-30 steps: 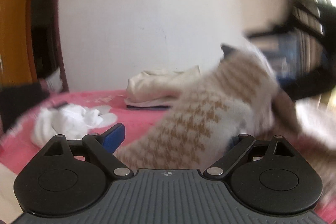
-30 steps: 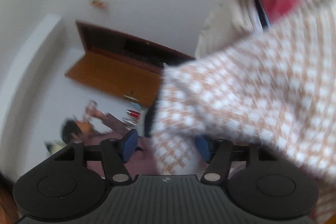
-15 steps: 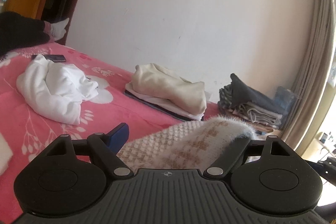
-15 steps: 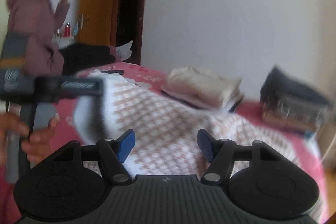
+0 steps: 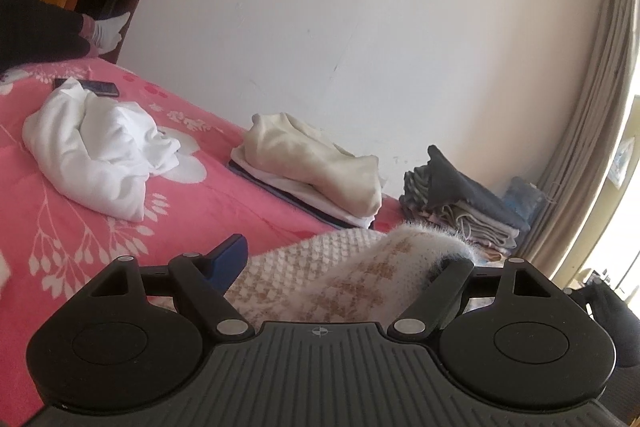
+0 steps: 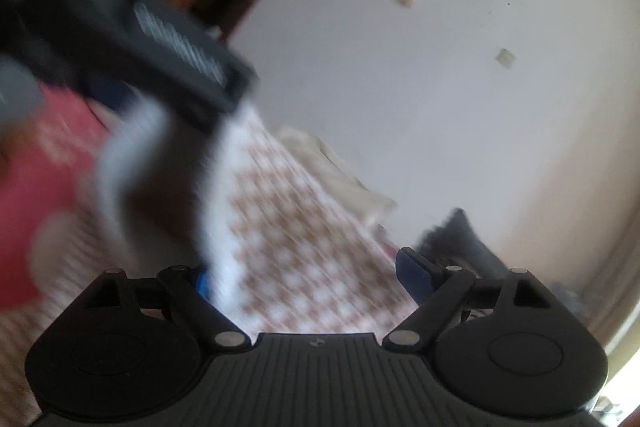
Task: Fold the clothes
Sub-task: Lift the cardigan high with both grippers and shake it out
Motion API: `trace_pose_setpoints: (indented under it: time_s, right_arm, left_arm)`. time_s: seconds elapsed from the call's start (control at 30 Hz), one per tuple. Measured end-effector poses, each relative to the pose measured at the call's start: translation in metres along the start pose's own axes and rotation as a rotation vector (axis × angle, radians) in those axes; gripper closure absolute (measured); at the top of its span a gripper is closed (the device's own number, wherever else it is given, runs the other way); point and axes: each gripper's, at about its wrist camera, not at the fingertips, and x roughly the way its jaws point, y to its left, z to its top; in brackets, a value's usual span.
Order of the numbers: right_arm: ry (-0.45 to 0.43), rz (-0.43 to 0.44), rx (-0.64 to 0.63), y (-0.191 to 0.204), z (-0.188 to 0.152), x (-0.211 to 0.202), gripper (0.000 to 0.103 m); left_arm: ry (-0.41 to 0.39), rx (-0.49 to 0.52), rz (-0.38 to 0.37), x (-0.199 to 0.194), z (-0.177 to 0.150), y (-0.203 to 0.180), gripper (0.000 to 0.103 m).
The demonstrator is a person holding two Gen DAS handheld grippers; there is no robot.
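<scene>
A fuzzy white-and-tan houndstooth sweater (image 5: 360, 267) lies on the pink bed cover (image 5: 60, 227). In the left wrist view it fills the gap of my left gripper (image 5: 340, 259) and drapes over the right finger, hiding it. The blue left pad (image 5: 228, 257) stands free at the sweater's edge, so the jaws look open. In the blurred right wrist view the sweater (image 6: 304, 247) runs between the fingers of my right gripper (image 6: 308, 281). Its jaws are opening and the right pad (image 6: 416, 277) is clear of the cloth. The left gripper's black body (image 6: 172, 43) looms at the upper left with cloth hanging from it.
A crumpled white garment (image 5: 100, 151) lies on the bed's left. A cream folded pile (image 5: 312, 167) and a grey-and-dark pile (image 5: 460, 199) stand by the wall. A dark phone (image 5: 100, 87) and a person's socked foot (image 5: 108, 31) are far left. A curtain (image 5: 588, 147) hangs at the right.
The sweater came down from mid-air onto the bed. My right gripper rolled upright, swept sideways and widened its jaws off the cloth. The left view also levelled out.
</scene>
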Motion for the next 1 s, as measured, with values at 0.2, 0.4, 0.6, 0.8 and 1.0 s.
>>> trace_pose_setpoints:
  time_s: [0.2,0.4,0.6,0.8,1.0]
  right_arm:
    - [0.089,-0.152,-0.075,-0.007,-0.032,0.01,0.014]
    - [0.064,-0.178,0.088,-0.052,-0.031,0.021,0.037]
    - [-0.033,-0.201,0.225,-0.098,-0.01,0.029,0.051]
    - [-0.087,-0.204,0.273,-0.104,0.009,0.018,0.056]
    - [-0.093,-0.211,0.279,-0.097,0.003,0.021,0.054]
  left_arm:
    - [0.001,0.008,0.002,-0.002,-0.002,-0.002,0.022]
    - [0.028,0.043,-0.002,-0.003,-0.01,-0.009,0.022]
    - [0.071,0.164,0.013,0.003,-0.025,-0.026,0.02]
    - [0.122,0.439,0.243,0.023,-0.055,-0.048,0.022]
    - [0.098,0.32,0.395,0.023,-0.045,-0.025,0.032]
